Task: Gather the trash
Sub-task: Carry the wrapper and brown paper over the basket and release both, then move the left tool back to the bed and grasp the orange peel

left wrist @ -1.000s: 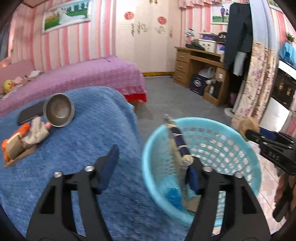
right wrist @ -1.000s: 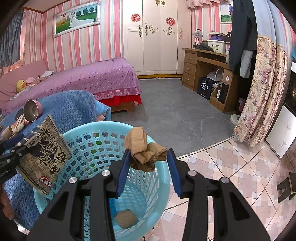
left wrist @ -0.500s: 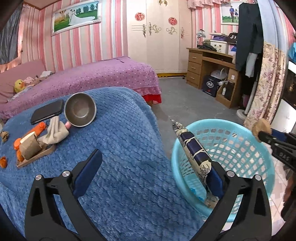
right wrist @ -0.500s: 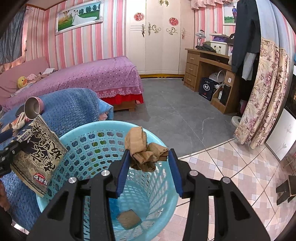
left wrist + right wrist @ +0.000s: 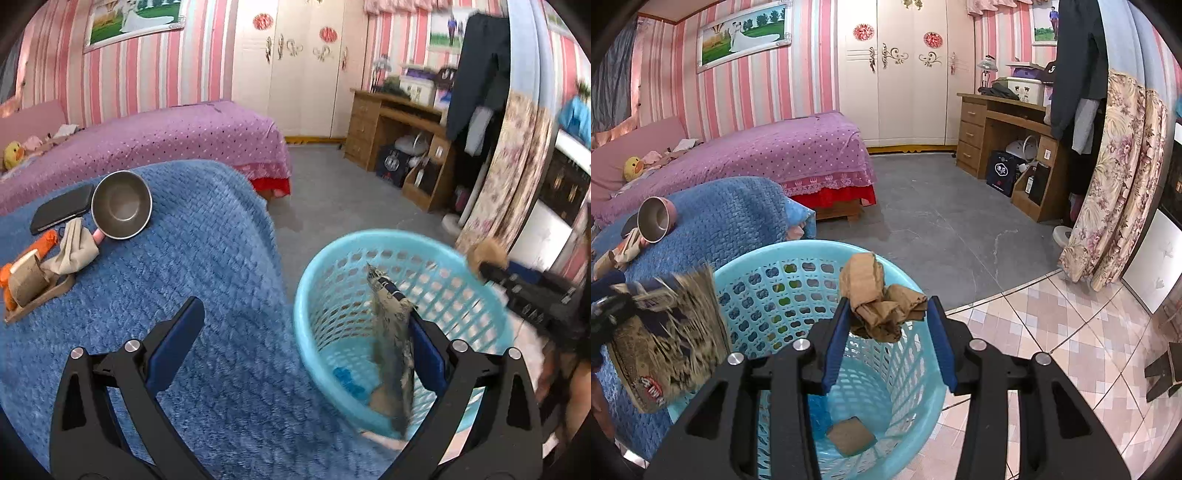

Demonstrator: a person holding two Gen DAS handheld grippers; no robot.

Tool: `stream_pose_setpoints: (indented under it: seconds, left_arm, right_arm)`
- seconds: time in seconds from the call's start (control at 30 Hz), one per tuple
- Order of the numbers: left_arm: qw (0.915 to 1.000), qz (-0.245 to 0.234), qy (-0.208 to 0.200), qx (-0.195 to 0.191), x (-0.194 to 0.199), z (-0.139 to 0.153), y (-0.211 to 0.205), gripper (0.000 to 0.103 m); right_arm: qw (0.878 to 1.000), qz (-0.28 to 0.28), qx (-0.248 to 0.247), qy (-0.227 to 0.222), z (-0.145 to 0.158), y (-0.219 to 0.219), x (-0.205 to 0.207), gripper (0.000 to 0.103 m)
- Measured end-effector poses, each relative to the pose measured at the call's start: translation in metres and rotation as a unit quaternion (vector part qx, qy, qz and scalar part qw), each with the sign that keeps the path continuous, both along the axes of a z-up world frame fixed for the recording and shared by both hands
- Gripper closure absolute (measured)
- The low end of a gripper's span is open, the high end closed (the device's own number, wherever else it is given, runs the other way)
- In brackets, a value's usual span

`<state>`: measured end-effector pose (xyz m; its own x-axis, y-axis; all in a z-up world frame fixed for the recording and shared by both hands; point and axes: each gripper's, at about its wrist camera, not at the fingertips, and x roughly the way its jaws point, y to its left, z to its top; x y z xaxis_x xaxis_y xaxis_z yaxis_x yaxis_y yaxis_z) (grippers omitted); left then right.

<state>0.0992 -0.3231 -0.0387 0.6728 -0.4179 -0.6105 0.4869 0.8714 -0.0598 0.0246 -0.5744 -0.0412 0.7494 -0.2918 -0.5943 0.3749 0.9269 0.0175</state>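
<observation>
Trash goes into one light-blue basket [image 5: 916,373] standing on the floor beside the blue-blanketed bed [image 5: 207,258]. My left gripper [image 5: 306,332] tilts down over its rim, jaws just spread wide, with one printed wrapper [image 5: 391,354] against the right pad, blurred, above the basket. My right gripper [image 5: 886,321] pinches one crumpled brown paper wad [image 5: 879,299] above the basket, where two scraps lie.

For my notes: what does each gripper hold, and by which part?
Right gripper: crumpled brown paper, by its sides. Left gripper: nothing; the wrapper is released.
</observation>
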Motion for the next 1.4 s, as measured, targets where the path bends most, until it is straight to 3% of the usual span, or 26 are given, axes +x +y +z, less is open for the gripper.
stream_pose_setpoints:
  seconds: [0.17,0.4,0.57,0.7,0.93,1.03,1.17,1.23,1.3,1.4]
  left_arm:
    - [0.9997,0.003,0.004,0.024,0.002,-0.008,-0.005,0.007]
    - [0.9996,0.028,0.002,-0.005,0.022,0.000,-0.011,0.007]
    - [0.9991,-0.005,0.023,0.036,0.013,-0.020,-0.023,0.007]
    - [0.9983,-0.027,0.041,0.033,0.004,-0.024,-0.022,0.007]
    - [0.9996,0.004,-0.005,0.027,0.001,-0.006,0.003,0.006]
    - [0.9996,0.024,-0.005,0.016,0.007,0.001,0.020,0.006]
    - [0.9987,0.046,-0.014,0.015,0.012,0.008,0.040,0.006]
    - [0.9981,0.057,-0.018,0.015,0.013,0.012,0.051,0.006]
    - [0.9975,0.066,-0.020,0.013,0.014,0.015,0.063,0.006]
    - [0.9964,0.079,-0.026,0.012,0.013,0.020,0.084,0.006]
  right_arm:
    - [1.000,0.002,0.003,0.001,-0.001,0.000,0.001,0.060]
    - [1.000,0.003,0.002,0.000,-0.001,0.001,0.001,0.060]
    - [1.000,0.001,0.006,-0.002,-0.001,-0.001,0.001,0.060]
    - [1.000,0.002,0.004,-0.003,0.000,0.001,0.002,0.060]
    - [1.000,0.002,0.005,-0.004,0.000,0.000,0.001,0.059]
    - [1.000,0.004,0.001,-0.004,0.001,0.004,0.002,0.054]
    - [1.000,0.005,0.002,0.003,-0.001,0.009,0.005,0.037]
    - [1.000,0.005,0.001,0.004,0.000,0.012,0.006,0.033]
    - [1.000,0.001,-0.001,0.003,0.001,0.016,0.006,0.020]
    - [1.000,0.003,0.004,-0.002,0.003,0.024,0.007,0.014]
